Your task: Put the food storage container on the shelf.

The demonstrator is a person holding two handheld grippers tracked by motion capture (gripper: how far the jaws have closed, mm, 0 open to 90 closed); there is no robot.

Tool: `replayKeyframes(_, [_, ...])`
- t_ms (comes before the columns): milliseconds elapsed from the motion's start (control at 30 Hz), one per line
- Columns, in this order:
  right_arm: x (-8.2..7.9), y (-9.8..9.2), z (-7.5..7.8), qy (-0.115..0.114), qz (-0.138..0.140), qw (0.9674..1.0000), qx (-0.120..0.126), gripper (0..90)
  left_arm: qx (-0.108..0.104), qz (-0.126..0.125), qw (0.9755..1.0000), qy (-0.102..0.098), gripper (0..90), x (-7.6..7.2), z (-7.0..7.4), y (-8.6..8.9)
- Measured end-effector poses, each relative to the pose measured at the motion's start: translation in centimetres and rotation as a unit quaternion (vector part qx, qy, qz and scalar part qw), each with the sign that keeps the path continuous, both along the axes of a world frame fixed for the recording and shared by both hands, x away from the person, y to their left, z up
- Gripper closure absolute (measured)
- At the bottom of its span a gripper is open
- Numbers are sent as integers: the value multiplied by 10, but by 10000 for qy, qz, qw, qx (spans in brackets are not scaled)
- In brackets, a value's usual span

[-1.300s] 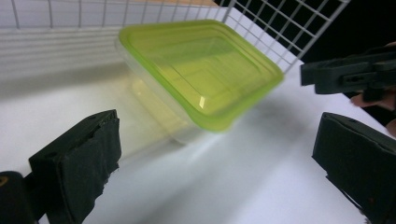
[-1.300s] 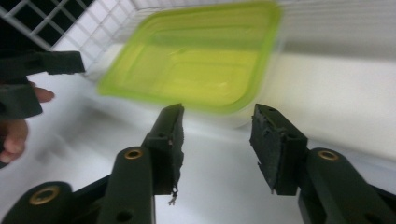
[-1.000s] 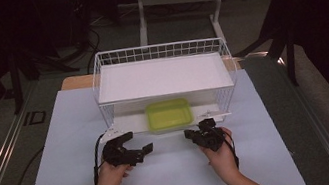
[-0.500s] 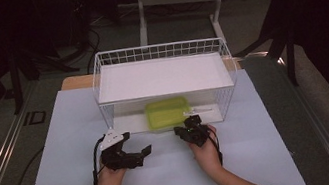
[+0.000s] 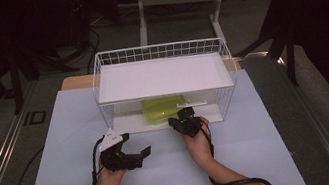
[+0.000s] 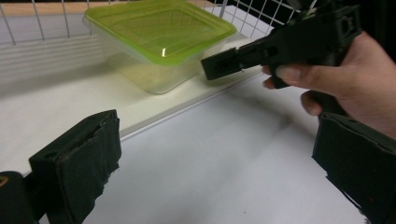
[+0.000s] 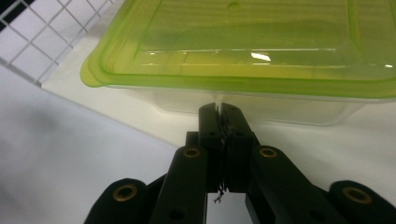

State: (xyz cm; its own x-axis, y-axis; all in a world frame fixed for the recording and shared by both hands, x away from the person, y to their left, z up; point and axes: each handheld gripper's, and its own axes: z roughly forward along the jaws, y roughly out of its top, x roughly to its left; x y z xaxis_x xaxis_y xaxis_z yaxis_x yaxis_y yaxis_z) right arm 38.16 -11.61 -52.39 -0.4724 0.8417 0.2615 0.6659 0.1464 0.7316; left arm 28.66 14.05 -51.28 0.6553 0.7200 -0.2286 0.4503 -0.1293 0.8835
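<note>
**Right gripper closed, nosed up to container**

High view: green-lidded container [image 5: 164,108] on wire rack's [image 5: 158,52] lower shelf; right gripper [image 5: 185,122] at shelf edge.

Left gripper view: left gripper [image 6: 215,158] jaws wide apart, empty.

Right gripper view: jaws together, tips possibly touching container wall.

The floor mat [image 5: 35,117] at the left reads "ID".
</note>
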Motion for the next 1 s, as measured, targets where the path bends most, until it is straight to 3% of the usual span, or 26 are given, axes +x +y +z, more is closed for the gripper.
replayKeyframes(200, [9,9,0,-91,-43,9999,15,880,16,-7,10000,-8,20,-1,0,1])
replayKeyframes(367, [14,13,2,2,-177,9998,67,879,-2,-14,10000,7,20,0,0,1])
replayKeyframes(433, [18,14,1,-107,-171,9998,50,880,33,-17,10000,2,20,-1,0,0])
replayKeyframes(767, [20,21,-1,-71,-108,9999,68,861,69,-33,10000,-35,20,-2,0,-1])
replayKeyframes(833, [16,22,0,91,-113,9997,172,857,60,-41,10000,-31,20,-2,1,-1])
replayKeyframes(1000, [8,24,4,-173,128,9997,69,842,50,-72,9999,-54,20,-2,1,-2])
